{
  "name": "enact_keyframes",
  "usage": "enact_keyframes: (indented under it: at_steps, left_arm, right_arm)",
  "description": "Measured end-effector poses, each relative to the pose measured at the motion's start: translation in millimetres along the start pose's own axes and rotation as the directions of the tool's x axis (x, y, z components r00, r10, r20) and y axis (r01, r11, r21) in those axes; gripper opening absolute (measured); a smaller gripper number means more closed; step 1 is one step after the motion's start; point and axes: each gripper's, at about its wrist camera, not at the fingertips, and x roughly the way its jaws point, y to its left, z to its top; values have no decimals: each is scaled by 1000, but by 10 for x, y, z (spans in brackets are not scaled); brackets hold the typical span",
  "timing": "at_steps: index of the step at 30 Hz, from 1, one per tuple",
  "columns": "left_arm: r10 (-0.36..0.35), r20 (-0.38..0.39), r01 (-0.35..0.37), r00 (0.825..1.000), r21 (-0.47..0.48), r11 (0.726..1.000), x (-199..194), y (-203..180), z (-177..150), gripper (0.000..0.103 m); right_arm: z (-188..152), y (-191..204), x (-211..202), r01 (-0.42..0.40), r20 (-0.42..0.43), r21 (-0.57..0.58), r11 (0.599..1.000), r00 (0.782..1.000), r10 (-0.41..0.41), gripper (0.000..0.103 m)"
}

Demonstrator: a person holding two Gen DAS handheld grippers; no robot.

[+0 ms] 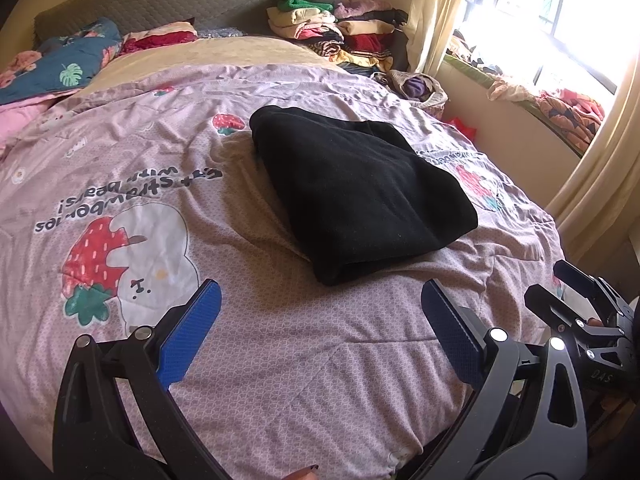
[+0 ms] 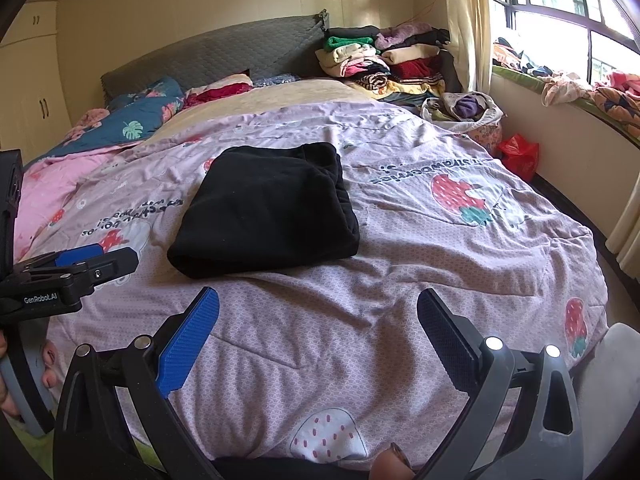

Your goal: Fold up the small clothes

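Beyond both spread tongs (image 1: pixel 320 312) lies the folded black garment (image 1: pixel 360 188)

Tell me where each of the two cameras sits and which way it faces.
Left wrist: behind the open left claw, low over the bed, facing the headboard; the right claw shows at right.
Right wrist: behind the open right claw, facing the same way; the left claw and fingers show at left.
Shared: folded black garment, strawberry quilt, clothes pile, window.
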Motion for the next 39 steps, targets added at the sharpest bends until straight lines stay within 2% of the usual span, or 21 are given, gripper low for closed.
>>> enact_keyframes:
  at_steps: [39]
  left_arm:
    - [20, -6, -20, 1000, 7, 1000, -14, -34, -20, 94]
  right_arm:
    - [-7, 0, -20, 3, -1, -3, 1000, 1000, -3, 99]
